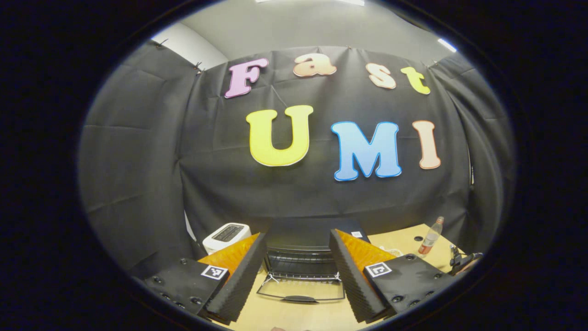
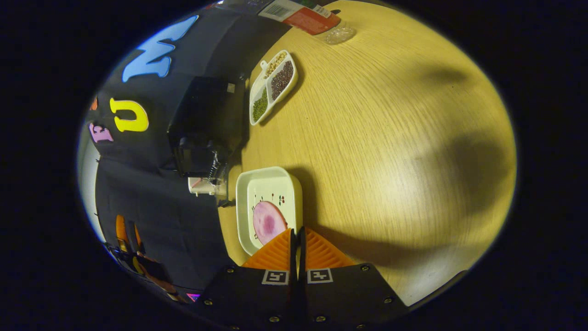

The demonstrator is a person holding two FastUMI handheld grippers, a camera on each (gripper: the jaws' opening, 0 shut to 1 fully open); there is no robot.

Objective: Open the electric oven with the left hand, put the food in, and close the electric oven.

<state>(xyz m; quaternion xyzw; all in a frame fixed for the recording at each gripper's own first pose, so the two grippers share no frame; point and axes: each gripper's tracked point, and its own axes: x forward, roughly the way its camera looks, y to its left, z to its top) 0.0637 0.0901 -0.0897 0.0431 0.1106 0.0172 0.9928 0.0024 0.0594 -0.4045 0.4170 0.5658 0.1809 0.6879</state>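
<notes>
Worktop: a pale wood surface on which everything stands.
Electric oven: seen at six o'clock in the left gripper view, between the left tool's fingers; its glass door is already folded down flat and the rack inside is exposed.
Toaster: a white unit at the oven's nine o'clock, not needed.
White dish: seen in the right gripper view at the right tool's eleven o'clock, with the food, a pink round slice, lying in it.
Divided tray: three kinds of dried beans, well apart from the dish at its twelve o'clock.
Bottle: upright at the oven's three o'clock.
Left tool: jaws held wide, nothing gripped, apart from the door.
Right tool: fingers closed together with almost no gap; they appear to meet at the dish's near rim, though a firm pinch cannot be confirmed.
Step in hand: judged to be the loading of the food.
Doing it well: the dish should be kept level, carried in over the lowered door onto the rack, and the left tool kept clear until closing.
</notes>
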